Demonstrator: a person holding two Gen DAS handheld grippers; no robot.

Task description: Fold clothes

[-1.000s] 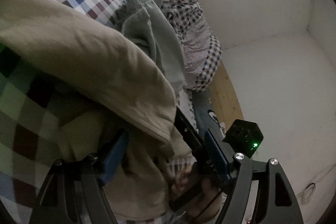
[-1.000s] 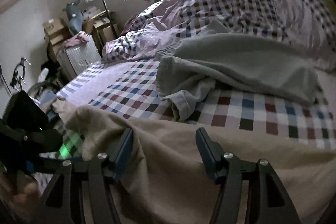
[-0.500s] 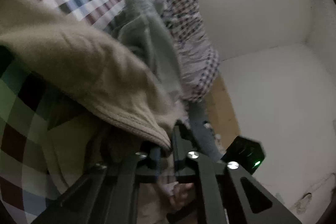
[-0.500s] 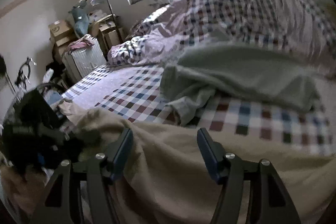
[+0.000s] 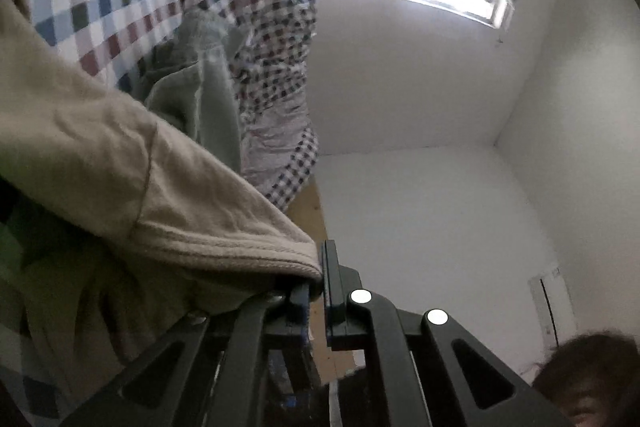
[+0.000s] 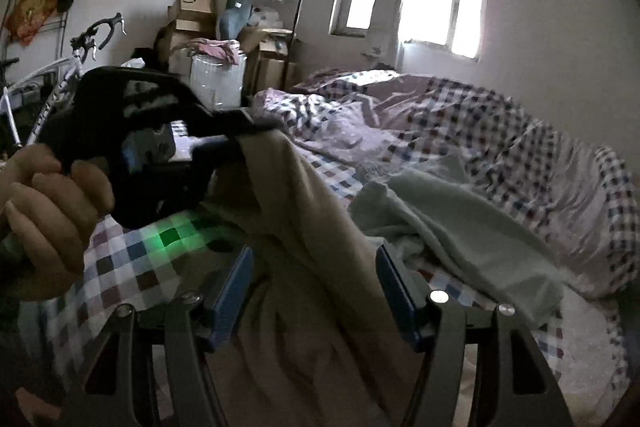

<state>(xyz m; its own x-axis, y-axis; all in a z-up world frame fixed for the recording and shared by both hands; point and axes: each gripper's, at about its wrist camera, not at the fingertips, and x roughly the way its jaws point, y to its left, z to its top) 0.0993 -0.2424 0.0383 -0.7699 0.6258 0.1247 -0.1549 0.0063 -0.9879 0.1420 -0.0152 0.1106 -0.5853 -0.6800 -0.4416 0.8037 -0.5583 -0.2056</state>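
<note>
Left hand-held gripper [image 5: 316,287] clamps beige garment [image 5: 120,179]; right hand-held gripper [image 6: 316,287] gapes

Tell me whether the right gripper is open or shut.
Open: the right gripper has its blue pads wide apart, straddling the beige garment without pinching it.

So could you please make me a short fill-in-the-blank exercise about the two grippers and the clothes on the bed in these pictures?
1. The left gripper is shut on the ribbed hem of the ____ cloth garment.
2. The right gripper is ____, with that garment between its blue pads.
3. The pale green garment lies on the ____ bed sheet.

Missing words: beige; open; checked
</note>
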